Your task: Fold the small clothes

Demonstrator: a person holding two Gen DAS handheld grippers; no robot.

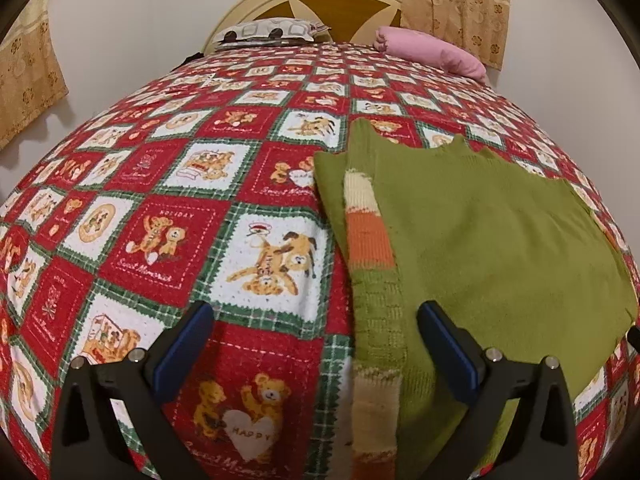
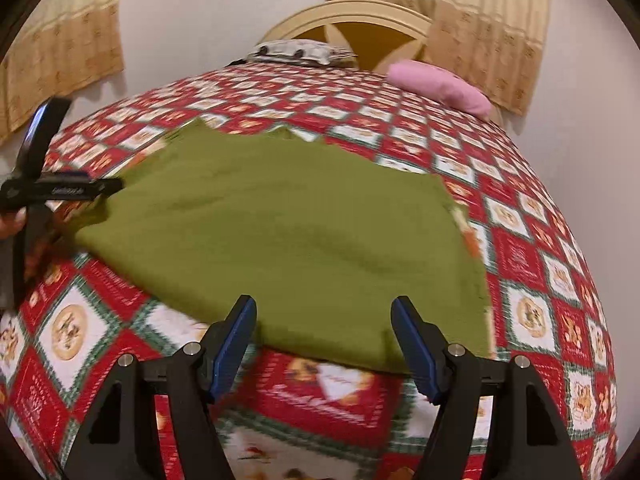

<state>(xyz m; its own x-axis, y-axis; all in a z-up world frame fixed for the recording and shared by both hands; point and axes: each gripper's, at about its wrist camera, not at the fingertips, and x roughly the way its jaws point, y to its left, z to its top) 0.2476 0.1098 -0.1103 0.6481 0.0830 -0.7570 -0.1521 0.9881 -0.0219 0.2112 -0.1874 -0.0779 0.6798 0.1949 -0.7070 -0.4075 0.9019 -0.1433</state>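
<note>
Green sweater (image 1: 480, 232) lies flat on the bed's teddy-bear quilt (image 1: 168, 208), one striped sleeve (image 1: 368, 240) with cream and orange bands folded in over the body. Left tongs (image 1: 316, 344) spread wide, holding nothing; the sleeve's cuff end sits between their tips, the sweater body ahead and to their right, bare quilt to their left. Right tongs (image 2: 324, 340) also spread, empty, poised at the sweater's (image 2: 288, 232) near hem, cloth stretching away in front of them. Left tongs (image 2: 48, 184) show at the far left edge of the right view. Pink pillow (image 2: 440, 84) and patterned pillow (image 2: 296, 52) far ahead by the headboard (image 2: 352, 28).
</note>
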